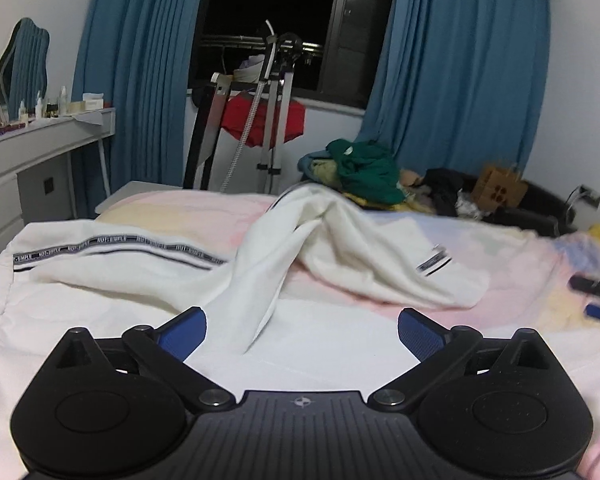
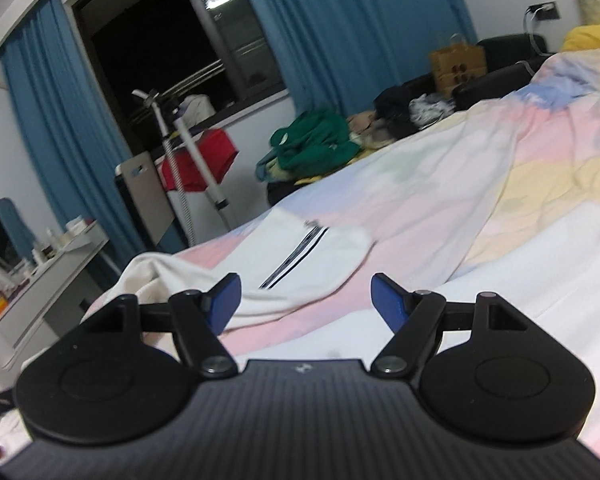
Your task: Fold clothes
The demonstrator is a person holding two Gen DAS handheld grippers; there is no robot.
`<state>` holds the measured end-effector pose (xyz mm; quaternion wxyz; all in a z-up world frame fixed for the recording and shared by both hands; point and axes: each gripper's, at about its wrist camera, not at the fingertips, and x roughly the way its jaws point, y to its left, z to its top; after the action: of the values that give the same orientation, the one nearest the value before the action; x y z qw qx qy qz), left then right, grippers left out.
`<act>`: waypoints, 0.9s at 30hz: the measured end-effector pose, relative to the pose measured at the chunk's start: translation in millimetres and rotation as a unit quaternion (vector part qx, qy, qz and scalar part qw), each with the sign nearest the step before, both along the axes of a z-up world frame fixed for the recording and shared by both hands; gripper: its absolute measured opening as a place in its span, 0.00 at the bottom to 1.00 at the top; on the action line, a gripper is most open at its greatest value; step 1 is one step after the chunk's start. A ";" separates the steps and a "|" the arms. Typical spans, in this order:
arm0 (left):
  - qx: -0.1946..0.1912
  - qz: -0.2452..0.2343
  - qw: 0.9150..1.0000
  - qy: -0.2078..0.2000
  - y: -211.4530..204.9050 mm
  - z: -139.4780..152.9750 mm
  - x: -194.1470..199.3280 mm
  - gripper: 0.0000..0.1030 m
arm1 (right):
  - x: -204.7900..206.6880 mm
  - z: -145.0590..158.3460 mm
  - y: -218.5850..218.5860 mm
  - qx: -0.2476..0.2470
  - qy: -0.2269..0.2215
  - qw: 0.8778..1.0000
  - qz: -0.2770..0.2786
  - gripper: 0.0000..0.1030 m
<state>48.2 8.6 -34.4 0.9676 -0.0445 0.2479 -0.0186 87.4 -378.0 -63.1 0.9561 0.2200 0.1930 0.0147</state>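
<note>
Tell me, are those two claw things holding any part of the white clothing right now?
No. The left gripper and right gripper both have open jaws with nothing between them; the white garment lies loose on the bed.

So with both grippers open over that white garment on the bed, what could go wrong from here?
1. The white garment with black striped trim lies bunched and humped, so a gripper may pinch several layers at once.
2. The left gripper hangs over a raised fold and could catch it instead of an edge.
3. The pastel bedsheet underneath could be pinched too.
</note>
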 end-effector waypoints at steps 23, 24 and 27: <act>-0.014 0.011 1.000 0.010 30.8 -96.4 75.8 1.00 | 226.0 -121.2 -12.5 0.205 0.105 0.967 -0.106 0.10; -0.018 0.011 1.000 0.011 32.0 -96.9 76.5 1.00 | 232.5 -120.4 -11.6 0.197 0.109 0.968 -0.116 0.10; -0.023 0.011 1.000 0.015 33.8 -97.7 76.9 1.00 | 238.9 -109.6 -15.0 0.195 0.086 0.969 -0.127 0.08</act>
<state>125.1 42.4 -132.1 0.9627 -0.0699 0.2611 -0.0127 326.3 -393.0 -172.7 0.8687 0.4251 0.2382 -0.0889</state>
